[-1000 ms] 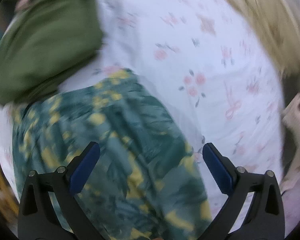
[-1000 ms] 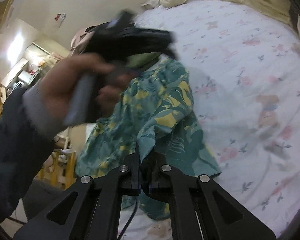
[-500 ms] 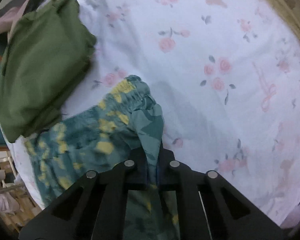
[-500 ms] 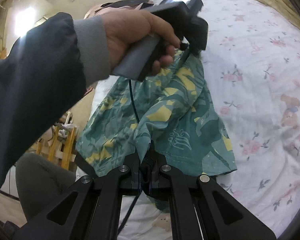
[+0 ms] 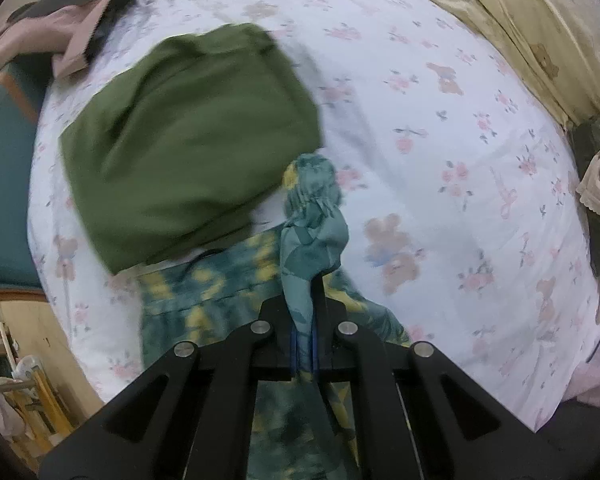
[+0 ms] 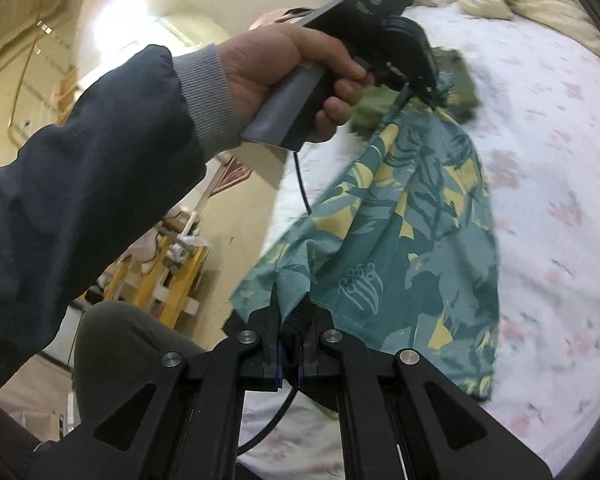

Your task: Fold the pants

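Bedsheet (image 5: 440,128) first, since it fills both views: white with pink flowers and little bears, a cream duvet (image 5: 540,20) bunched along the far edge. On it sits a folded olive-green garment (image 5: 188,140), and just in front of that are the pants (image 6: 412,224), teal with a yellow leaf print.

Big change in the last second: my left gripper (image 5: 304,354) was wide open, hovering over the fabric, and now it's clamped tight on a bunched bit of what looks like the waistband. The gathered cloth pokes up between the pads, close beside the edge of the green garment. The right gripper (image 6: 290,360) hasn't let go at all and stays pinched on a fold of cloth at the near end, probably a leg hem, though I can't say for sure.

From the right wrist view you can see the left hand (image 6: 296,68) on the other rig's handle, raised, with the pants hanging stretched between the two grips and mostly lifted off the sheet. Half a second back they were still draped lower.

So my read is that both ends are now secured and the lift has started, which sets up bringing one end over onto the other. No crease made yet, and the fabric is still rumpled.
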`<action>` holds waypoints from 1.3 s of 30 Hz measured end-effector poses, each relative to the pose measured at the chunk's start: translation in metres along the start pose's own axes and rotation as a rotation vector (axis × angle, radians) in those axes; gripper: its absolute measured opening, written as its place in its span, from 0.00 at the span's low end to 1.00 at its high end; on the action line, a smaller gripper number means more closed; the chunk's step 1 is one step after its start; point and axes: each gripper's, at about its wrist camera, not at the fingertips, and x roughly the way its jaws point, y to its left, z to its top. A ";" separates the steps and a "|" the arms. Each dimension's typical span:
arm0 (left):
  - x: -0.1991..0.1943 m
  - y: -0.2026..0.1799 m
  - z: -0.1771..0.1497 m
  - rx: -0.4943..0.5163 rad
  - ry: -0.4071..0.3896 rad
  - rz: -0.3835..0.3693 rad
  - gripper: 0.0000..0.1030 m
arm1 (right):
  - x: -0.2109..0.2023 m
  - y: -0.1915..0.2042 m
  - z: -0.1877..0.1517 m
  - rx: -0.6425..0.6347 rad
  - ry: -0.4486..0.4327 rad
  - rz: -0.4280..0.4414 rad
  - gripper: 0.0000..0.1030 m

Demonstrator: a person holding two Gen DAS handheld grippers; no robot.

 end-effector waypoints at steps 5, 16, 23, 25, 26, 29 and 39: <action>0.006 0.055 -0.025 -0.045 0.000 0.011 0.03 | 0.042 0.024 0.013 -0.022 0.072 0.062 0.03; 0.085 0.143 -0.069 -0.162 0.076 0.064 0.03 | 0.134 0.041 0.014 -0.050 0.231 0.063 0.03; 0.089 0.153 -0.077 -0.202 0.060 0.036 0.23 | 0.145 0.033 0.015 -0.033 0.273 0.013 0.03; 0.069 0.163 -0.085 -0.236 0.039 -0.004 0.48 | 0.144 0.036 0.016 -0.033 0.270 0.000 0.03; 0.057 0.168 -0.090 -0.254 0.017 -0.032 0.57 | 0.143 0.038 0.016 -0.032 0.270 -0.004 0.03; 0.008 0.192 -0.117 -0.301 -0.064 -0.079 0.64 | 0.139 0.040 0.020 -0.043 0.267 -0.012 0.03; -0.049 0.258 -0.278 -0.631 -0.112 -0.115 0.77 | 0.202 0.086 -0.005 -0.090 0.300 0.015 0.05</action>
